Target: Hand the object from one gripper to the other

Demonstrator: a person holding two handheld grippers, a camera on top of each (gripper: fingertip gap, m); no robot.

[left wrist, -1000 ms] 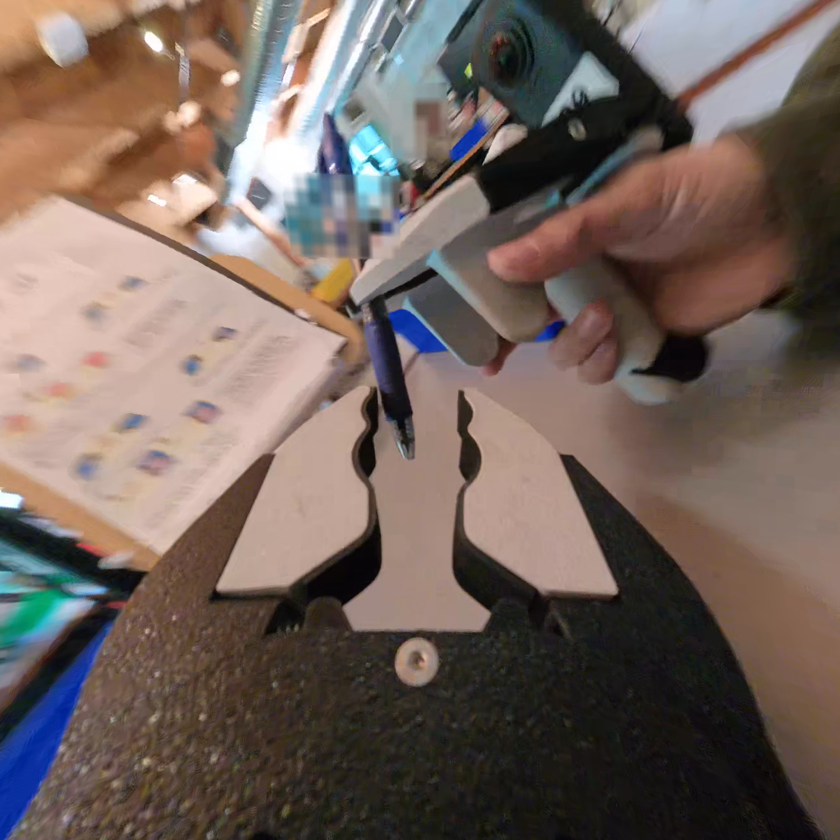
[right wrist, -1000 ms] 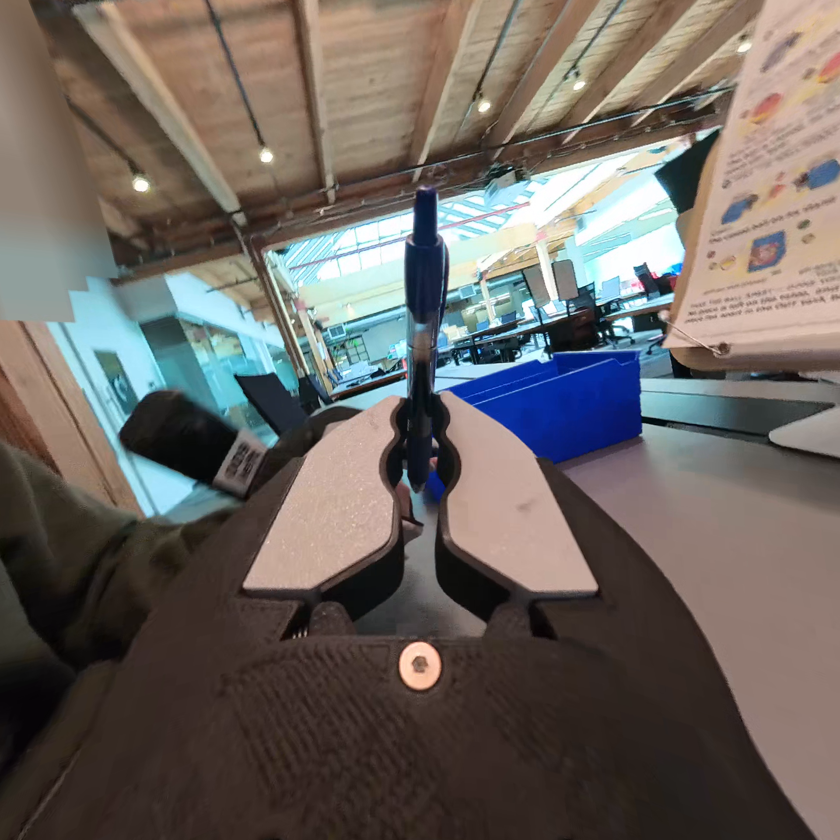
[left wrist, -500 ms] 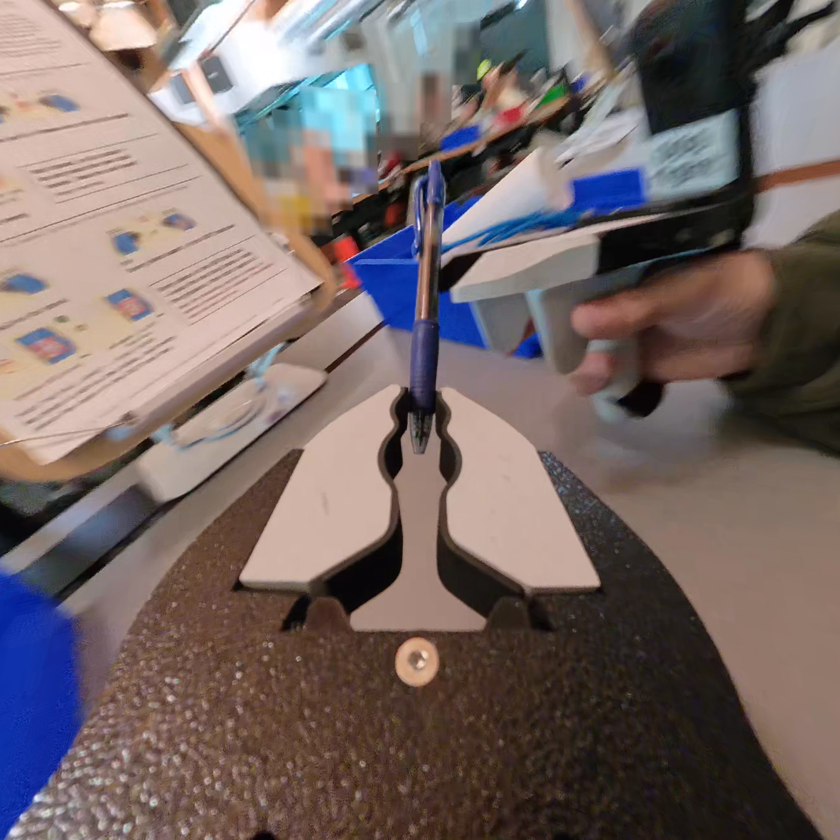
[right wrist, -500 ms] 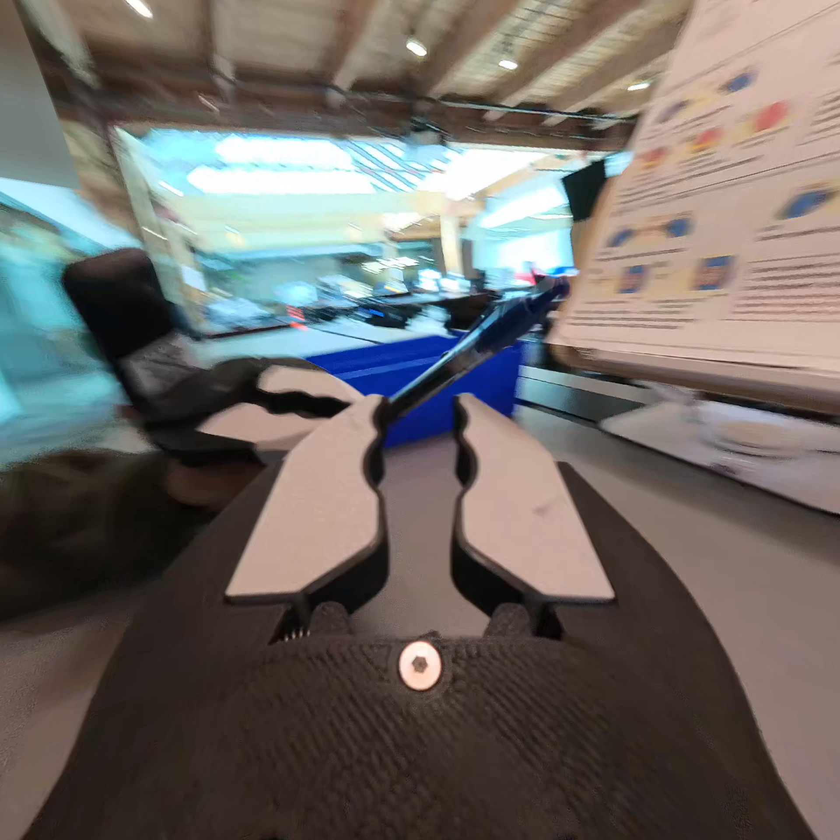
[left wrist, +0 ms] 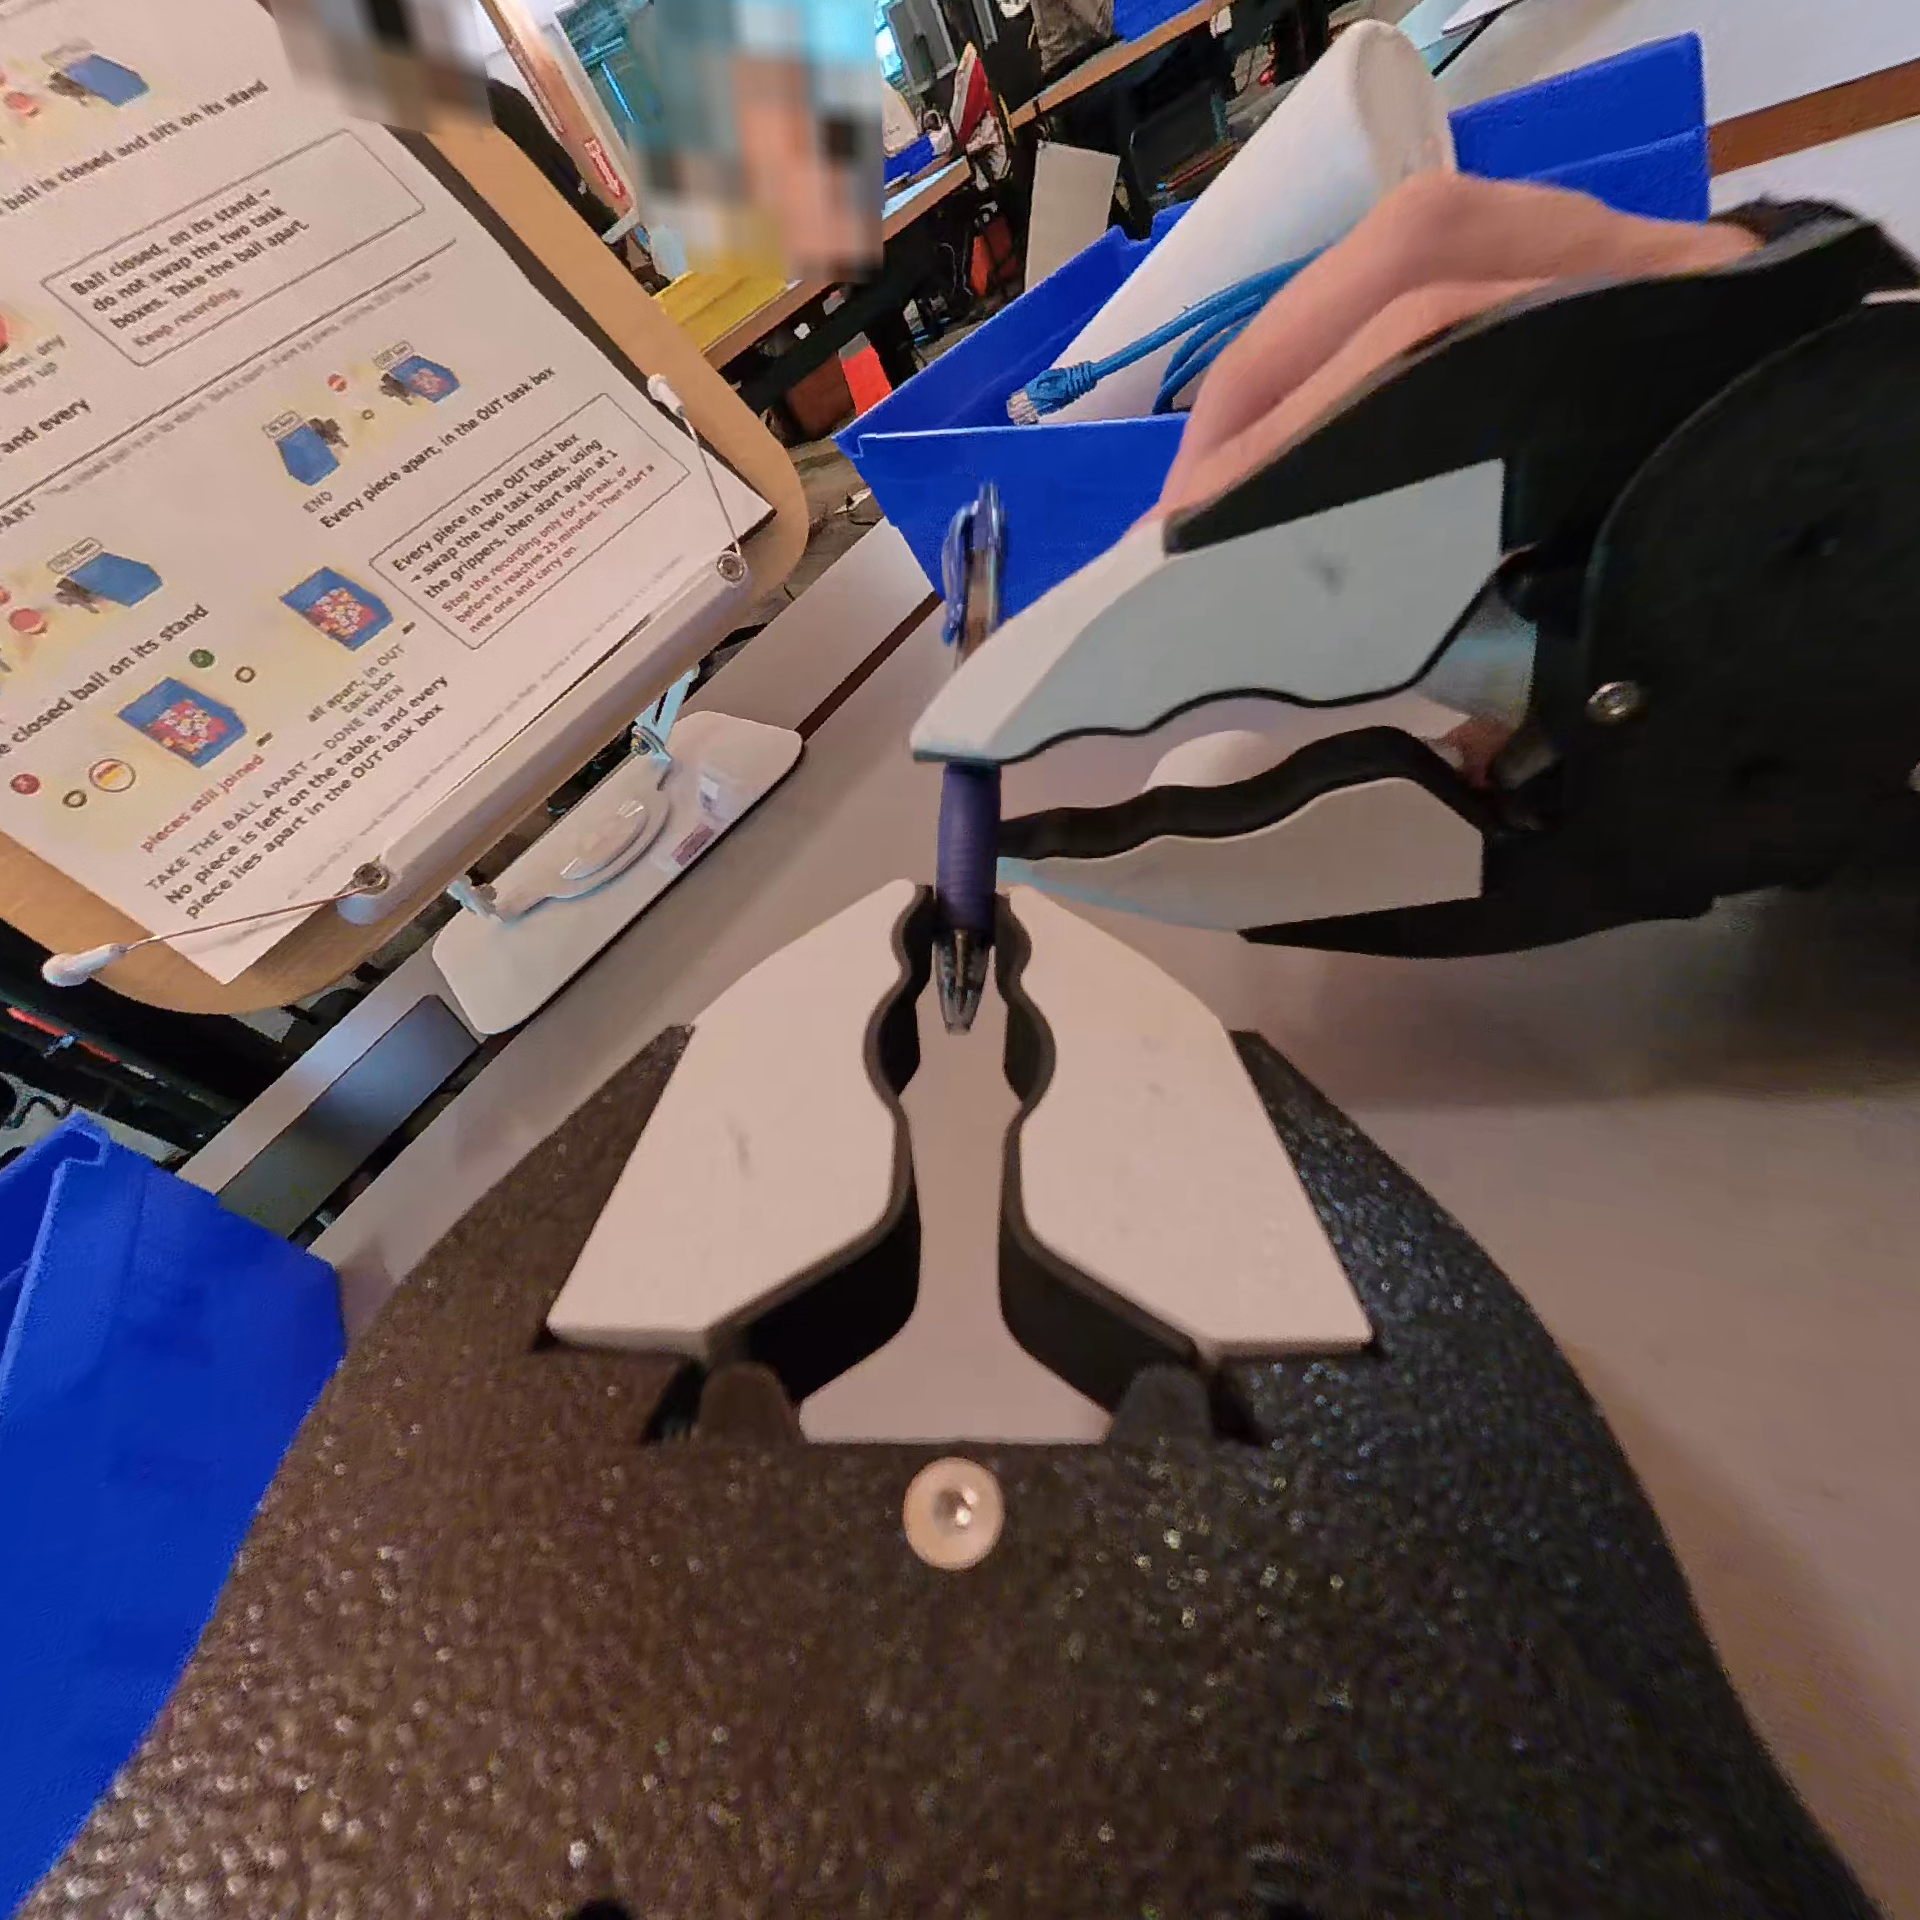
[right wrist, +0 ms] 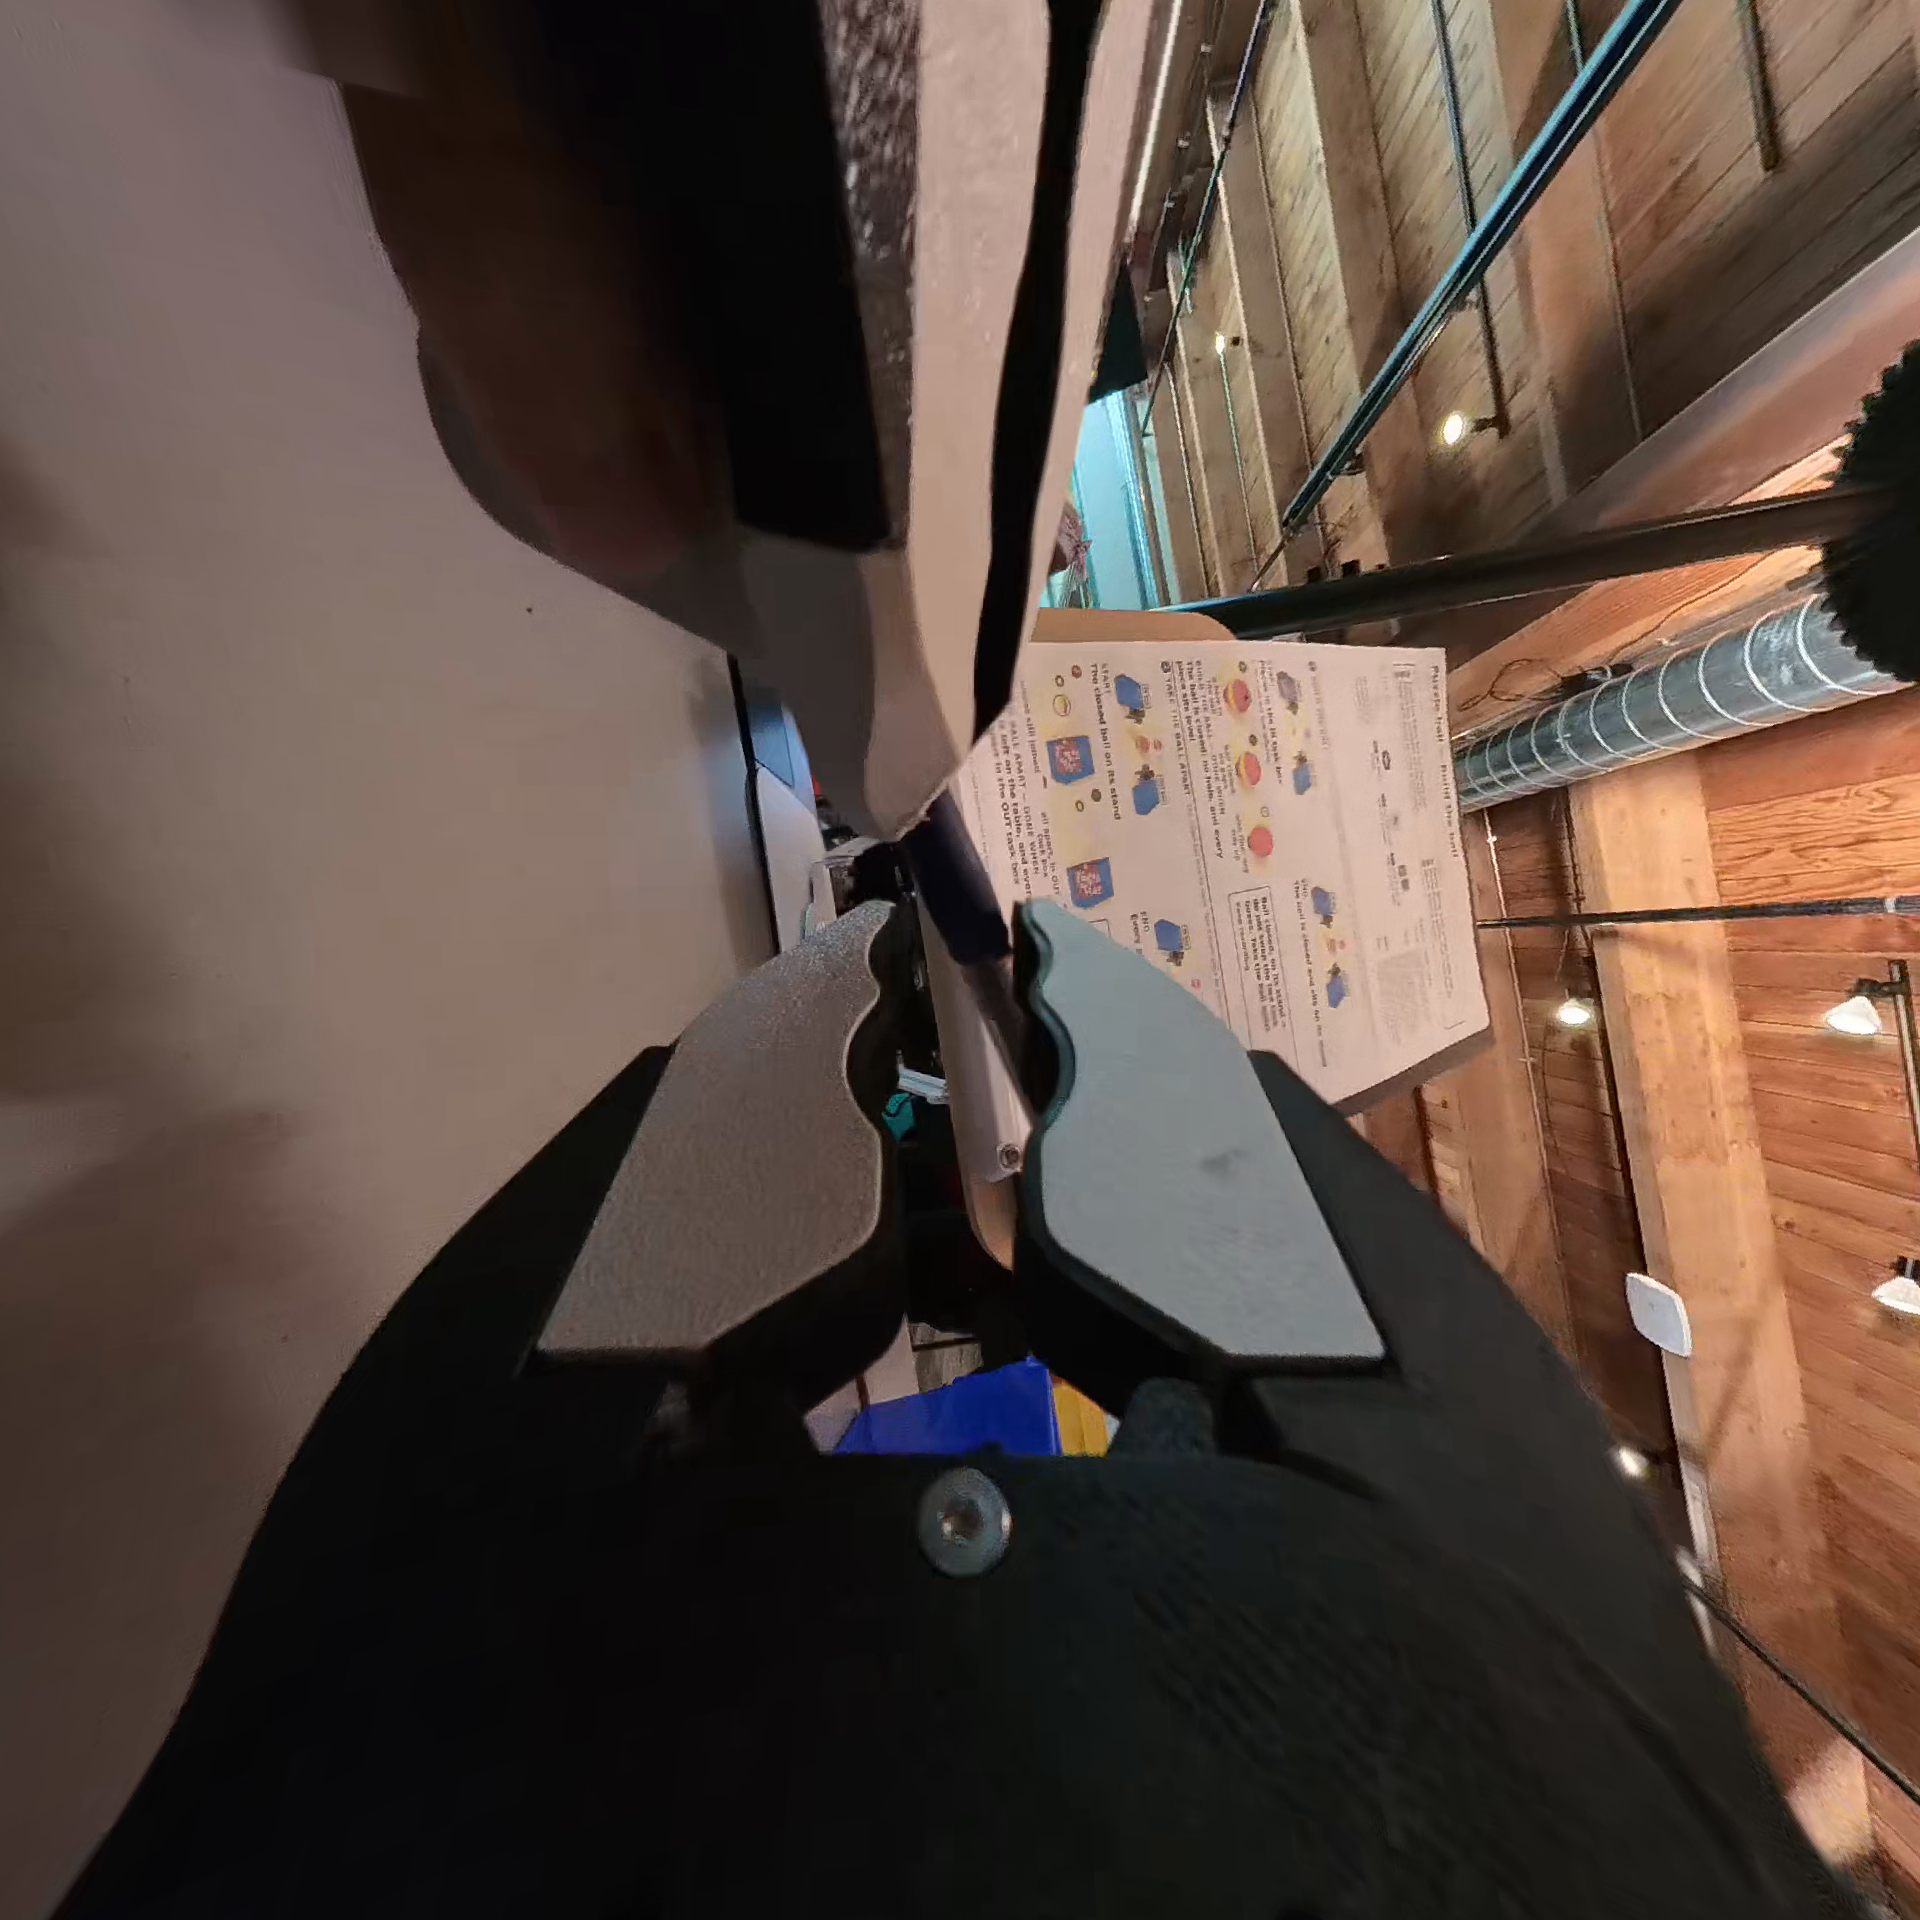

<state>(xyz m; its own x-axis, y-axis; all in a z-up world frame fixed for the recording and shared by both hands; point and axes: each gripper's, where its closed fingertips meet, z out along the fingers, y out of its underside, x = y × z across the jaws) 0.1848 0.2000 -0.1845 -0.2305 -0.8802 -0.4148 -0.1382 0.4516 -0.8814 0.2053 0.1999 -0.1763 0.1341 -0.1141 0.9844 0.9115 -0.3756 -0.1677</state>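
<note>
Now-straddled pen (left wrist: 964,831) beside blue bin (left wrist: 1023,468)

Bright daylight, soft shadows; wide-angle edge warp; right wrist view dimmer, near-field blurred.

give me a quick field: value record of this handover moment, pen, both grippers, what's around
object: blue pen, roughly upright, tip end down
left hand-held gripper: shut on the pen near its tip
right hand-held gripper: open, one finger on either side of the pen's middle, held sideways
holder: a person's hand on the right hand-held gripper
surface: grey table
nearby: instruction sheet on a clipboard stand; blue bin behind the pen, with a blue cable in it
</note>
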